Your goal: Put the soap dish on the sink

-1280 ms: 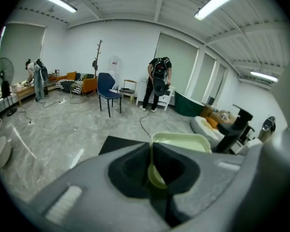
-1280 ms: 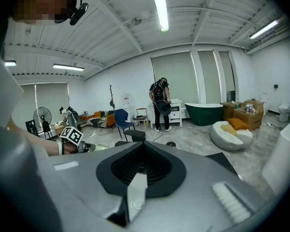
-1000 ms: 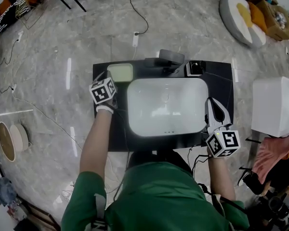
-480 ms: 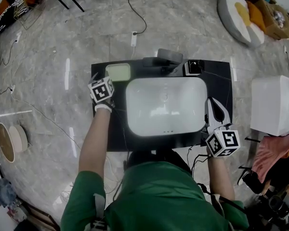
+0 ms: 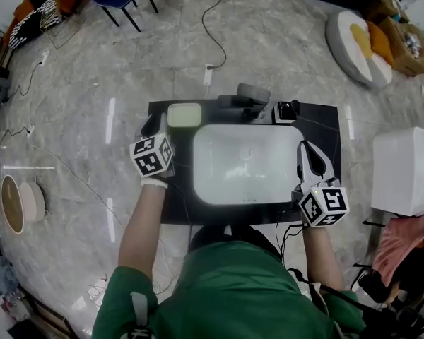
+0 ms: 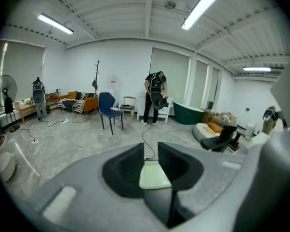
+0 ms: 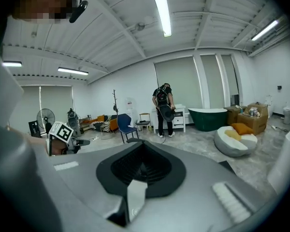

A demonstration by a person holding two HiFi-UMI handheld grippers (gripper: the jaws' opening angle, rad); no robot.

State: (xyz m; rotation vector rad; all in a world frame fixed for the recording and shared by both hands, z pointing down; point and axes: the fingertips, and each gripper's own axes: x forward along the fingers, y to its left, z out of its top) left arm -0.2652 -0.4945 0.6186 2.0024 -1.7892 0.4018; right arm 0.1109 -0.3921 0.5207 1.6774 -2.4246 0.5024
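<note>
The pale green soap dish lies on the black counter at its back left corner, beside the white sink basin. My left gripper hovers over the counter's left edge, a little short of the dish and not touching it. In the left gripper view the jaws stand slightly apart, so this gripper is open, and the dish shows through the gap. My right gripper rests by the basin's right rim; in its own view the gripper is shut and holds nothing.
A dark grey faucet stands behind the basin, with a small black device to its right. A white box stands on the floor at the right, and cables run across the floor. A person stands far off.
My left gripper has drawn back from the soap dish toward me; the dish stays on the counter. The right gripper has hardly moved. The head camera has shifted.
</note>
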